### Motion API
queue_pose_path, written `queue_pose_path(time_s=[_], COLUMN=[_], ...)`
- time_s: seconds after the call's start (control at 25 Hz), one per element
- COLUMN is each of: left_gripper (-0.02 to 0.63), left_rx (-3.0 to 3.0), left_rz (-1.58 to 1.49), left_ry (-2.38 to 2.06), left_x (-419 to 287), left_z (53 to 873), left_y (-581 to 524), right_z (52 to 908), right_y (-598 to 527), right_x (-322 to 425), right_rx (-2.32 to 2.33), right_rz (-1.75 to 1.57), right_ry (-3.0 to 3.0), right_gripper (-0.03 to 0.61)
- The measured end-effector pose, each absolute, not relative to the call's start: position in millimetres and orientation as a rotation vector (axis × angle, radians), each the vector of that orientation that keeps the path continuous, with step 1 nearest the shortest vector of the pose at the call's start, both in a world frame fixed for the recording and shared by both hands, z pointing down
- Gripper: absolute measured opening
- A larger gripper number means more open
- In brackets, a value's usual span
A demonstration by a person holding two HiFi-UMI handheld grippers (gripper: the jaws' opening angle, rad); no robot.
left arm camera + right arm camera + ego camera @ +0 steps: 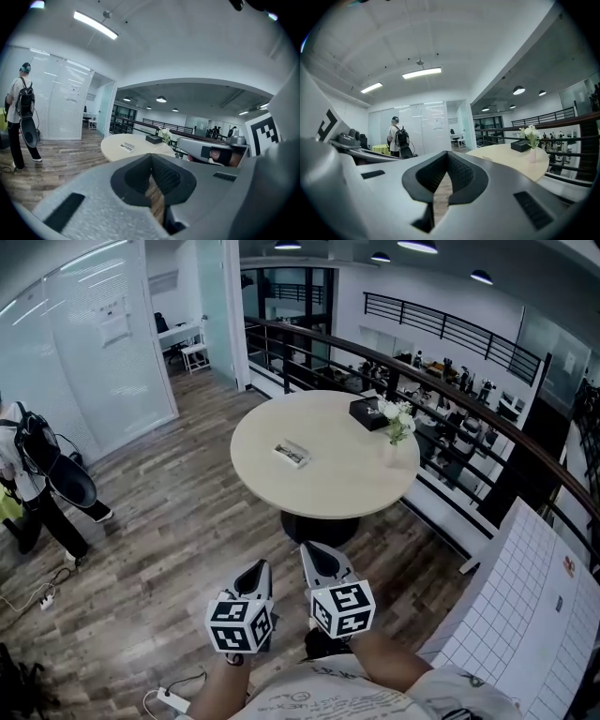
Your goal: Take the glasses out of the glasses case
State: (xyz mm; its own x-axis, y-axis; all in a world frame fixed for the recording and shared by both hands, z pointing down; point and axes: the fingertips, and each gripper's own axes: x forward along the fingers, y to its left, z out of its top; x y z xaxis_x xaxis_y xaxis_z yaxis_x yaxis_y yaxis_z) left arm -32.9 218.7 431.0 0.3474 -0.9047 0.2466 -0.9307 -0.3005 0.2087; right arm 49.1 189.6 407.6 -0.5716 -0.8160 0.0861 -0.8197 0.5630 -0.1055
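1 left gripper [260, 567], 1 right gripper [310, 550], 1 table [328, 479], 1 glasses case [292, 453]

A round, pale table [281, 488] stands on the wood floor [159, 549], close to a dark railing [450, 390]. Near the table's far edge a black box [368, 414] lies just beside a vase of white flowers [397, 425]. Well off to the left, a person [45, 514] with a black backpack [34, 441] stands by a glass wall [84, 352]. A white gridded board [525, 606] fills the right corner. A power strip [174, 699] lies on the floor.
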Motion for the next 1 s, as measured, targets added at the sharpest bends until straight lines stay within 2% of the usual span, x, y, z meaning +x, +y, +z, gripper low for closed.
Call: queue_pose_path(time_s=[0.44,1.0], left_gripper=[0.014,0.012], left_rx=[2.272,2.276], left_rz=[0.132,0.148], left_ry=[-1.684,-1.682], left_x=[-67.6,-90.2], left_z=[443.0,449.1], left_y=[184.2,75.9], right_z=[423.3,436.4], right_y=[139.0,26.8], right_x=[26.9,6.2], right_rx=[1.446,1.457], right_rz=[0.237,0.282], right_ry=[-2.741,-2.727], right_gripper=[0.015,0.015])
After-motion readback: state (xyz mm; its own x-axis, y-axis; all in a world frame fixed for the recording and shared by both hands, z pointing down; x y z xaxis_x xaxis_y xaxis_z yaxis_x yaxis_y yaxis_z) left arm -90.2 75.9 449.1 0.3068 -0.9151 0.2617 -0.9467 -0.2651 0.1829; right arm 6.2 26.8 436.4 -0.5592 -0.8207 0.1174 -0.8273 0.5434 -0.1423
